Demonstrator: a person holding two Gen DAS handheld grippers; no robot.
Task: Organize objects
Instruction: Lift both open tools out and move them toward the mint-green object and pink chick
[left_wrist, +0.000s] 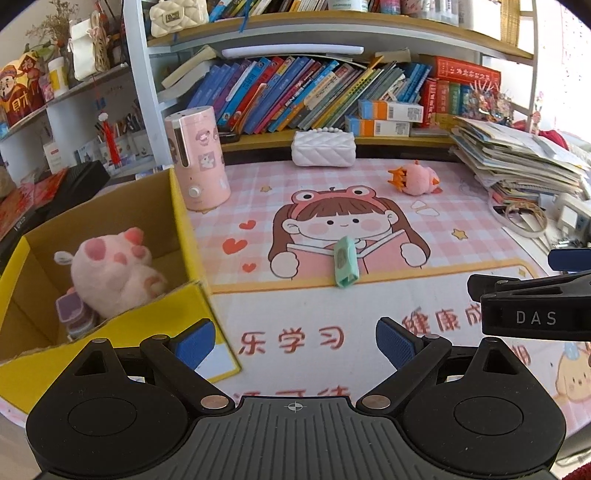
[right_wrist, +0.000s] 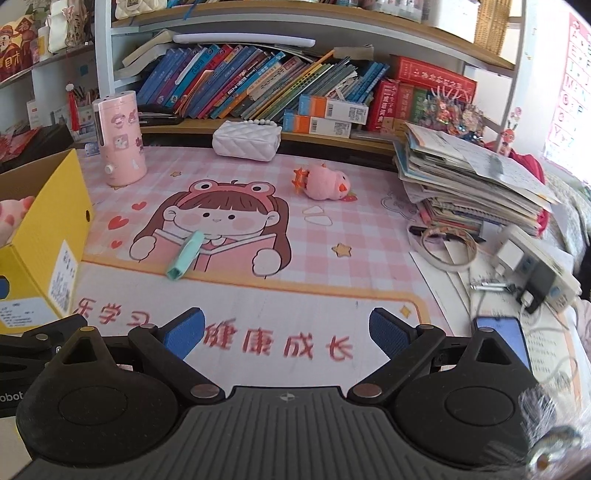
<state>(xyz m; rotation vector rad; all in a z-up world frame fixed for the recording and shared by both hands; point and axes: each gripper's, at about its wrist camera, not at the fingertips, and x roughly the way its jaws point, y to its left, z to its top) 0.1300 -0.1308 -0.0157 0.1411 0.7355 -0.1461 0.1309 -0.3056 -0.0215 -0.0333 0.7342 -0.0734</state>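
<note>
A yellow cardboard box stands at the left of the pink desk mat; it also shows in the right wrist view. A pink plush pig and a small purple item lie inside it. A mint green case lies mid-mat; it shows in the right wrist view too. A pink plush bird lies farther back. My left gripper is open and empty beside the box. My right gripper is open and empty above the mat's front.
A pink cylinder humidifier and a white quilted bag stand at the back. A stack of papers, a tape roll, a power strip and a phone crowd the right. Bookshelves rise behind.
</note>
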